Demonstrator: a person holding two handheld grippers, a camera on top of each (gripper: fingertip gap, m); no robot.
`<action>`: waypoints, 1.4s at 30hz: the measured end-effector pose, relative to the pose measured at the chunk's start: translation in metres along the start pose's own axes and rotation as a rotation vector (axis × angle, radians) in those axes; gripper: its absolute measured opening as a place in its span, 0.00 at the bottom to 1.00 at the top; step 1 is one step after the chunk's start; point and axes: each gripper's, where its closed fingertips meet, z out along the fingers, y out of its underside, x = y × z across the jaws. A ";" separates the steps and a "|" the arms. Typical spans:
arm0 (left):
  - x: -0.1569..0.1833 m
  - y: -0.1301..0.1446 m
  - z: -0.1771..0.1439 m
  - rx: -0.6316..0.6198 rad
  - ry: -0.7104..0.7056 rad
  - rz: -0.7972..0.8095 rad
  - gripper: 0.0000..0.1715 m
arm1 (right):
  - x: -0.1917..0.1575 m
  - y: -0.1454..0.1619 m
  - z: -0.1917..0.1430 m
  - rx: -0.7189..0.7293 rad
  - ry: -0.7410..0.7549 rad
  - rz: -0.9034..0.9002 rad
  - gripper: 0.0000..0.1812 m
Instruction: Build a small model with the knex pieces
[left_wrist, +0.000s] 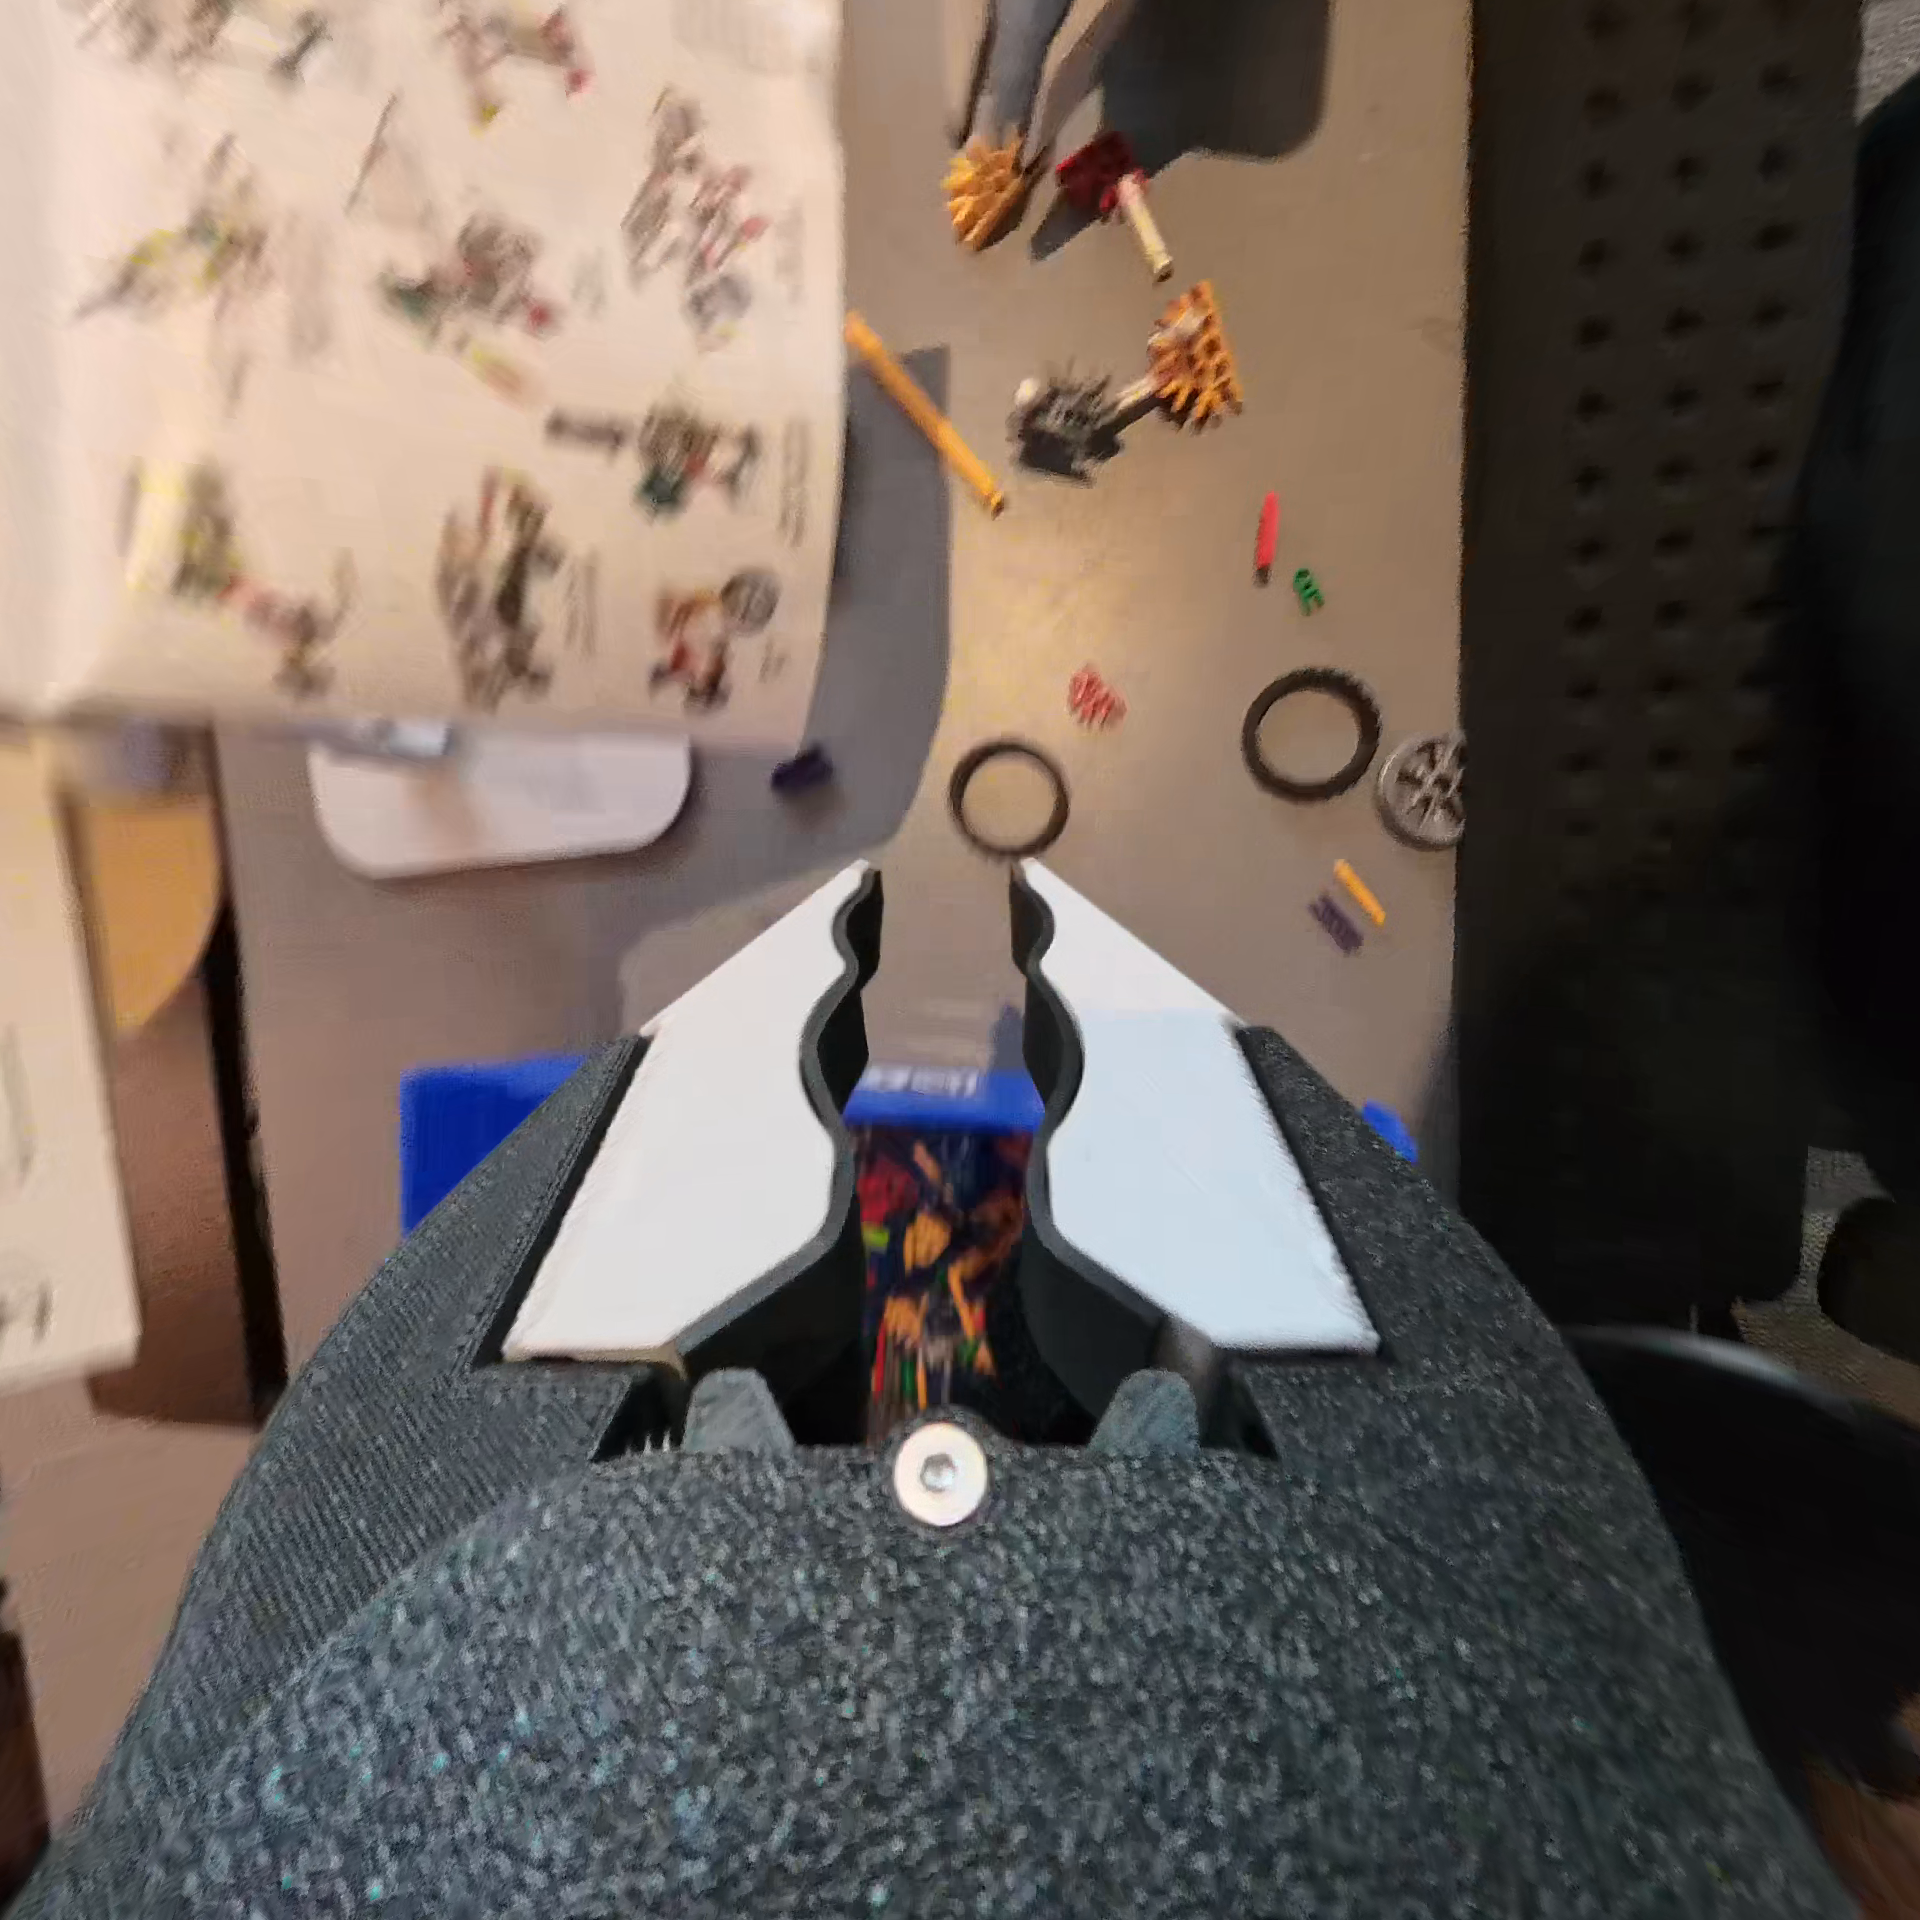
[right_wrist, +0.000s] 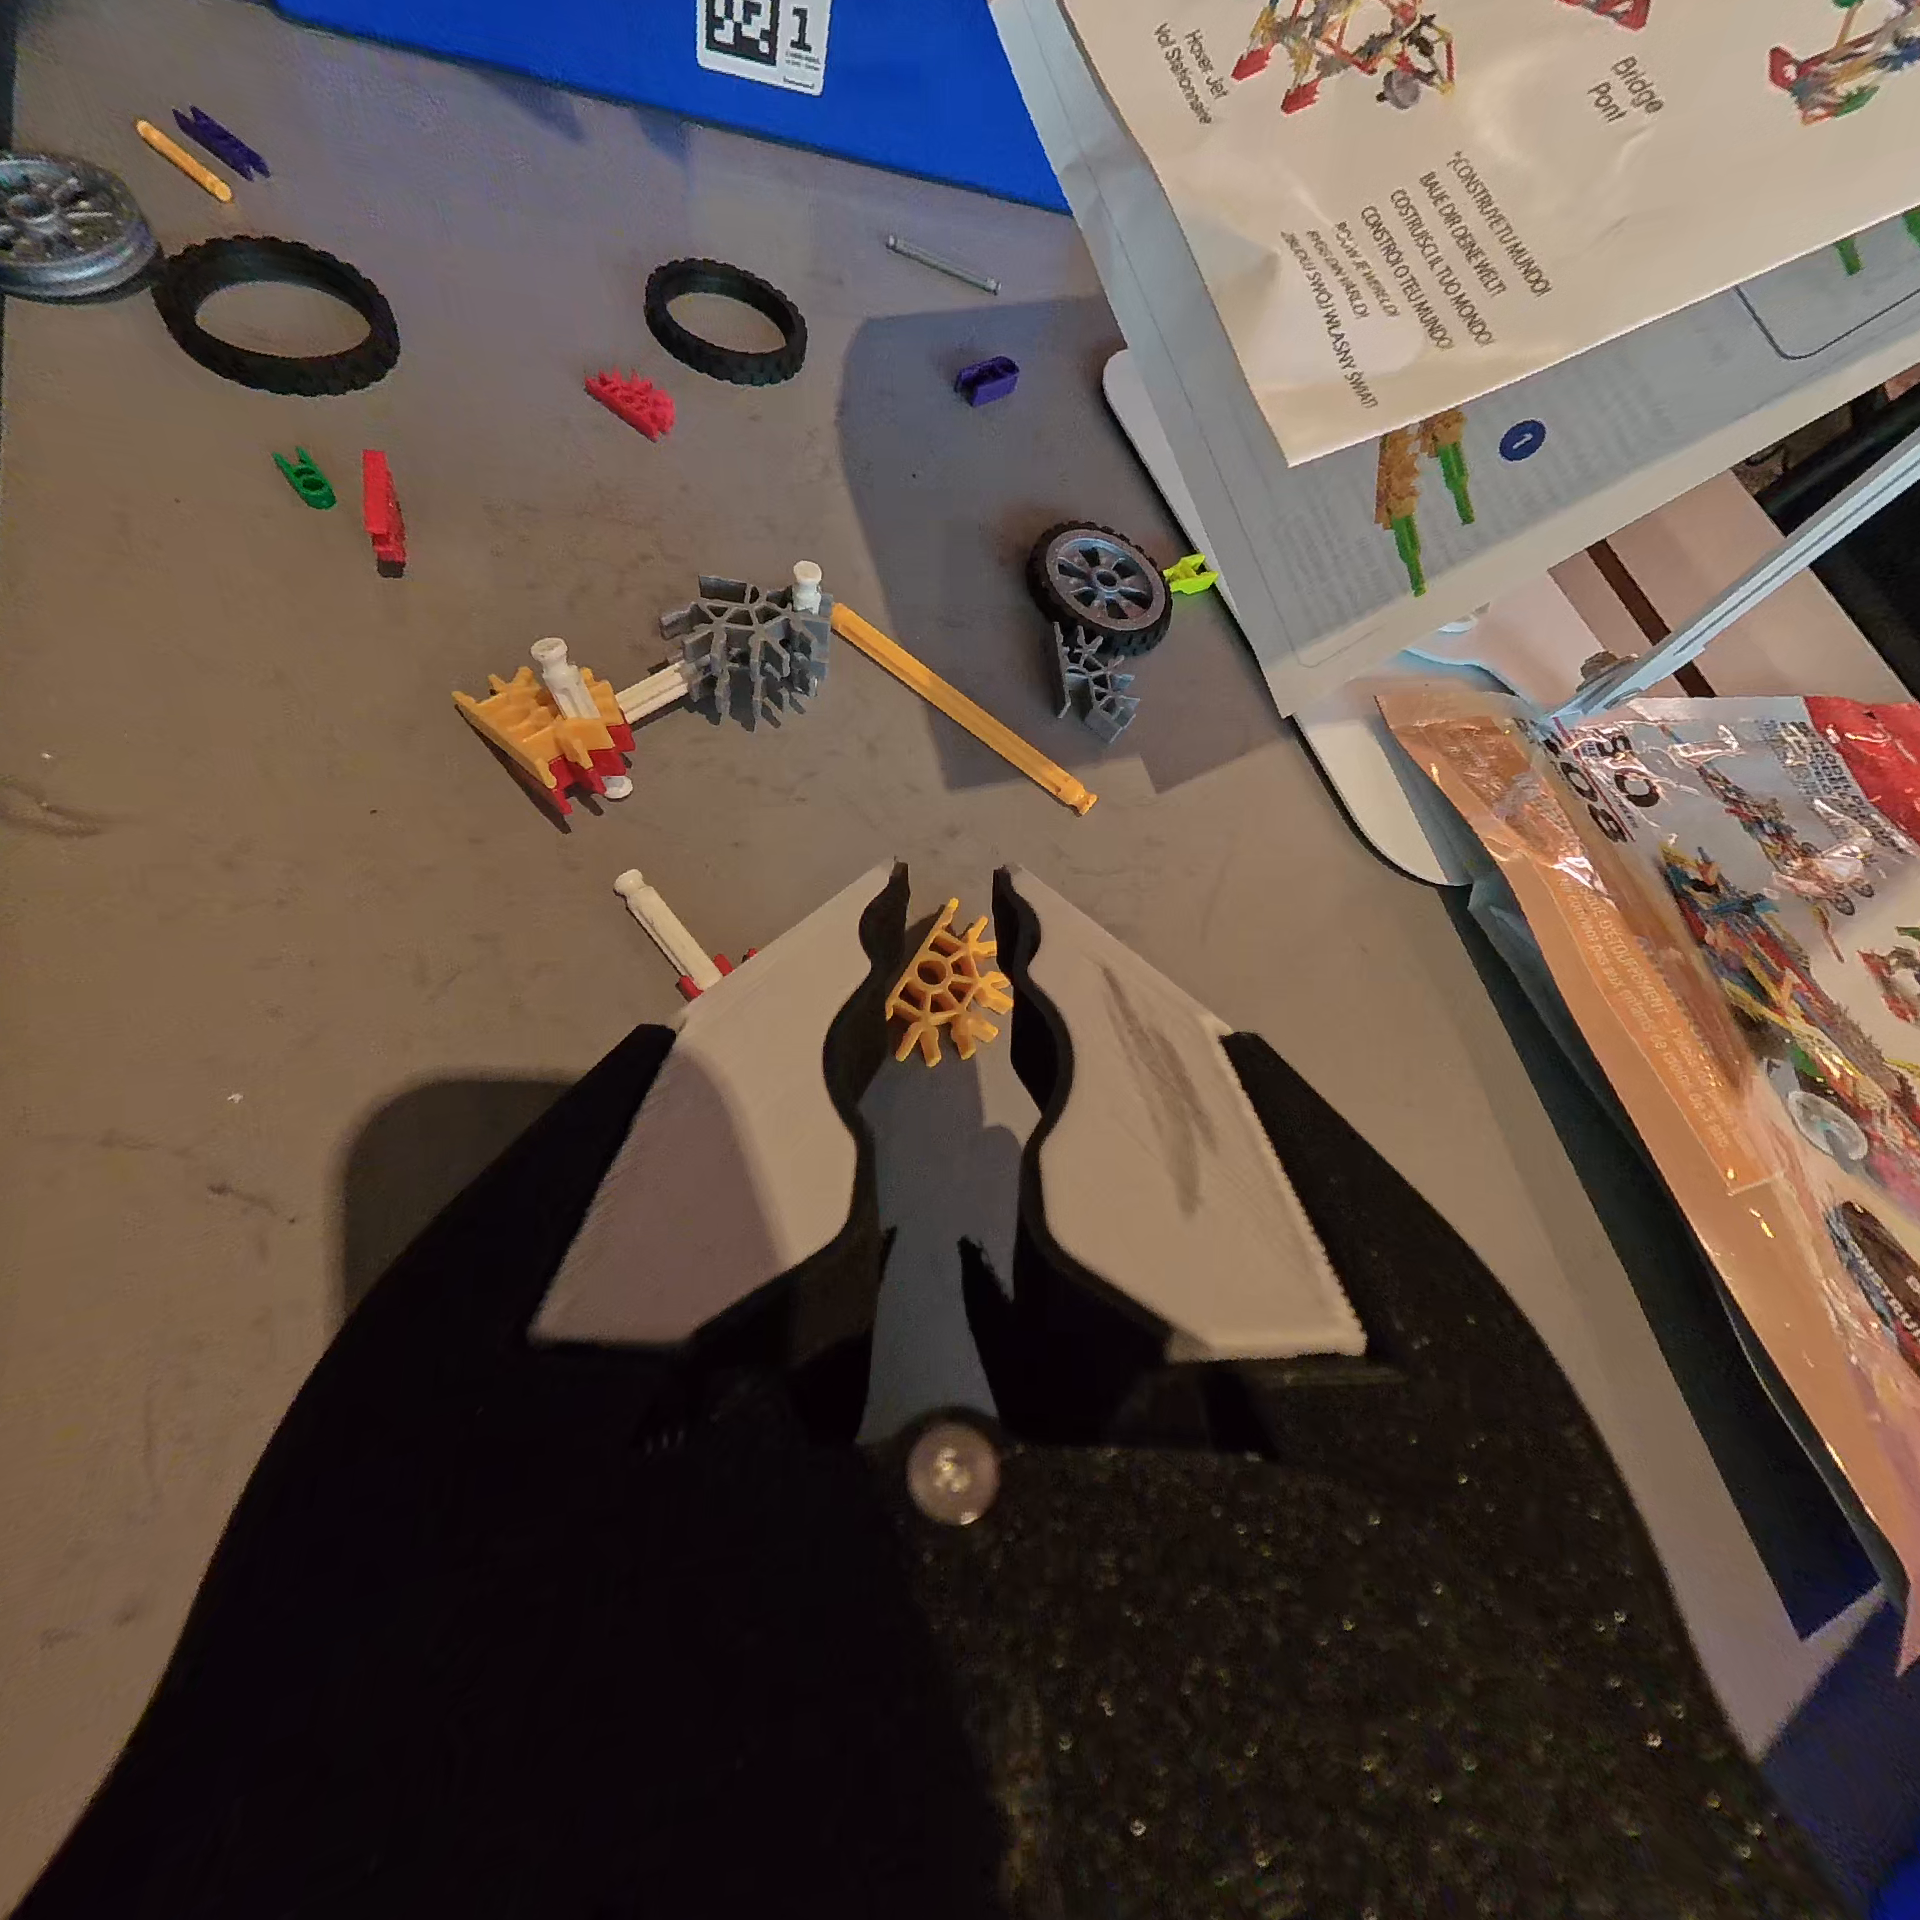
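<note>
My right gripper is shut on a yellow snowflake connector, held between its pads just above the grey table. A white rod with a red connector lies beside its left finger, partly hidden. A yellow, red and grey connector assembly and a long yellow rod lie just beyond. My left gripper is open and empty, above a blue bin of mixed coloured pieces, its tips close to a small black tyre. The right gripper with the yellow connector shows at the top of the left wrist view.
Two black tyres, a grey hub, a wheel on a grey connector and small red, green and purple pieces are scattered. Instruction sheets and a printed bag lie to the right. A black chair stands past the table edge. Left tips to right tips: about 25 cm. The long yellow rod lies some 7 cm from my right tips, 25 cm from my left tips. My left wrist view looks at it from another angle.
</note>
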 end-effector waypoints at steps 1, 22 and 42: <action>-0.005 0.015 -0.012 -0.015 -0.015 -0.024 0.13 | 0.000 0.000 0.000 0.000 0.001 0.001 0.09; 0.008 0.164 0.064 -0.297 0.065 -0.098 0.18 | 0.009 0.002 0.001 -0.010 0.037 0.025 0.09; -0.038 0.187 0.045 -0.256 -0.053 -0.222 0.07 | 0.013 0.005 0.002 -0.026 0.054 0.037 0.09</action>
